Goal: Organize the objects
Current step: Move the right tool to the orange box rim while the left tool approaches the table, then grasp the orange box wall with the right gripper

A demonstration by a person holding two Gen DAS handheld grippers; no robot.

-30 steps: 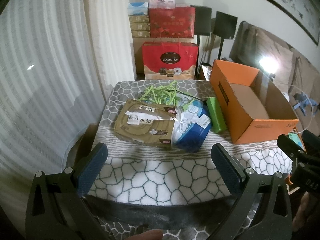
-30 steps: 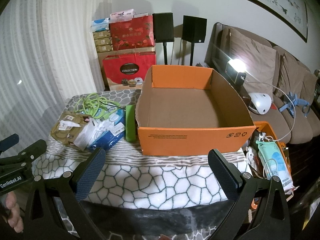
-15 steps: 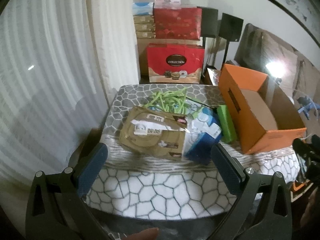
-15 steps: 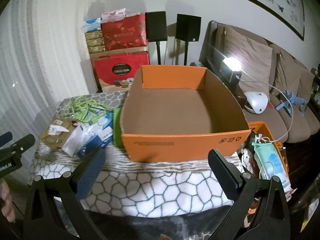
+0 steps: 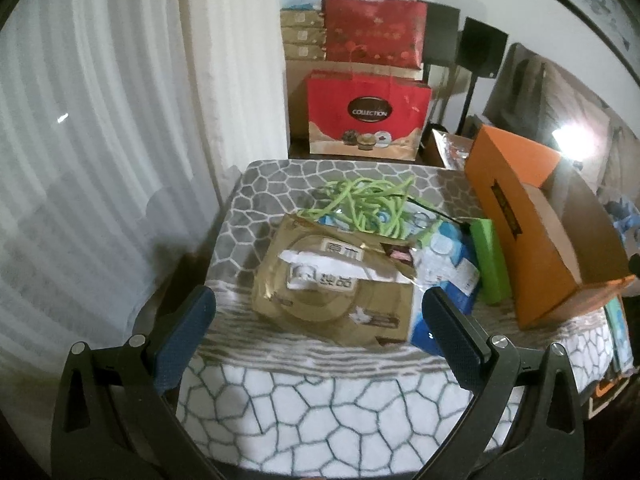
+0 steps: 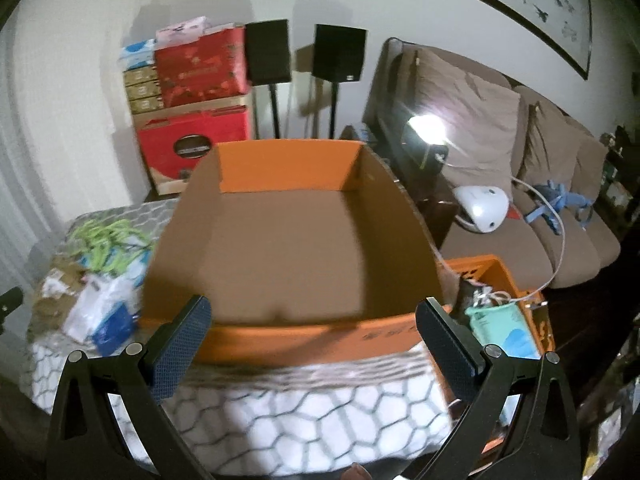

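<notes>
A pile lies on the patterned table (image 5: pixel 320 400): a gold-brown tissue pack (image 5: pixel 336 288), a blue-and-white pack (image 5: pixel 444 264), a green box (image 5: pixel 490 264) and tangled green cord (image 5: pixel 368 200). An empty orange cardboard box (image 5: pixel 536 232) stands to their right. My left gripper (image 5: pixel 318 320) is open and empty, just short of the tissue pack. My right gripper (image 6: pixel 312 332) is open and empty at the near wall of the orange box (image 6: pixel 296 240). The pile shows blurred at the left of the right wrist view (image 6: pixel 100 280).
Red gift bags and stacked boxes (image 5: pixel 368 116) stand behind the table, with two black speakers (image 6: pixel 304 56). White curtains (image 5: pixel 100 140) hang at the left. A brown sofa (image 6: pixel 520 184) with a lamp is at the right. An orange crate (image 6: pixel 504 304) sits beside the table.
Both grippers have moved forward: the left one closer to the pile, the right one up to the orange box's near wall. Both stay open.
</notes>
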